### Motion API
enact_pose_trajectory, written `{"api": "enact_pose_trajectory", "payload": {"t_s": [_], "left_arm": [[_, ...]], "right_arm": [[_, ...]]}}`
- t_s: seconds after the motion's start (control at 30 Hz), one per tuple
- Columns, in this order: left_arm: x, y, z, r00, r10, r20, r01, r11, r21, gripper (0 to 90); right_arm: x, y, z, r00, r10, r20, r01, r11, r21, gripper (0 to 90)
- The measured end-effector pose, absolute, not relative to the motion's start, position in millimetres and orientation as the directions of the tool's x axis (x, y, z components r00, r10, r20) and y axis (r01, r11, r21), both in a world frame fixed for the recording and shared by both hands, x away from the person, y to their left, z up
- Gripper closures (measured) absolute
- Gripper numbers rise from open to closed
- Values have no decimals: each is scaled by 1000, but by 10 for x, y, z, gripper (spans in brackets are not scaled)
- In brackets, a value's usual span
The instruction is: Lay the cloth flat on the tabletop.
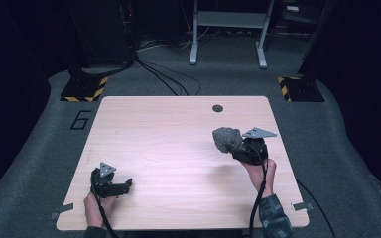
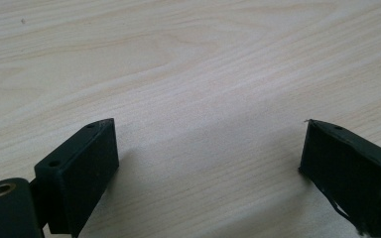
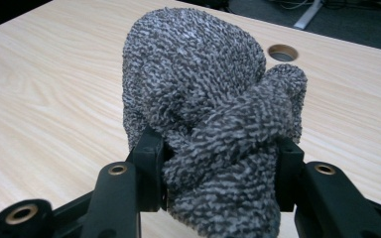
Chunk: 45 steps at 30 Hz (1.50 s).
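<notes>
The wooden table [image 1: 178, 148] takes up most of the floor space here, bare but for a round cable hole [image 1: 218, 108] near its far edge — plenty of room, which I'd guess is why the work is done out in the open middle rather than at a corner.

Over the right half, the right gripper [image 1: 234, 146] carries a bundled grey knitted cloth [image 1: 226, 138] clear of the tabletop. From the right gripper view the cloth [image 3: 208, 114] bulges well out past the jaws, and the jaws are clenched on its lower folds — pinched from both sides so the soft bundle keeps its rolled shape instead of unravelling. Holding it low down looks deliberate: the bulk sits forward, easy to set down.

The left gripper [image 1: 124, 186] rests low at the near left corner, close to the wood, jaws spread wide with nothing between them — parked out of the way, I'd judge, yet ready to help.
</notes>
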<state>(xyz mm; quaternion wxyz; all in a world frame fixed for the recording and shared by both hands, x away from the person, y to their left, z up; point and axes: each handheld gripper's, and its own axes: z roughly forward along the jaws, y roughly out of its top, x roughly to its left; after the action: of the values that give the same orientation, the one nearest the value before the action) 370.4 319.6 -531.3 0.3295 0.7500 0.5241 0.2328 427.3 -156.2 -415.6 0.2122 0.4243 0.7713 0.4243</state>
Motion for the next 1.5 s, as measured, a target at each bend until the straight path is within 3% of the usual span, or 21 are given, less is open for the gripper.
{"api": "enact_pose_trajectory", "payload": {"t_s": [1.03, 1.5], "left_arm": [[3703, 3195, -5312, 341, 940, 6, 632, -234, 739, 77], [3702, 3197, -5306, 344, 939, 6, 636, -238, 734, 77]], "right_arm": [[3877, -801, -4316, -718, 695, 39, 421, 388, 820, 519], [3876, -532, -4926, -740, 670, 61, 502, 491, 712, 459]]}}
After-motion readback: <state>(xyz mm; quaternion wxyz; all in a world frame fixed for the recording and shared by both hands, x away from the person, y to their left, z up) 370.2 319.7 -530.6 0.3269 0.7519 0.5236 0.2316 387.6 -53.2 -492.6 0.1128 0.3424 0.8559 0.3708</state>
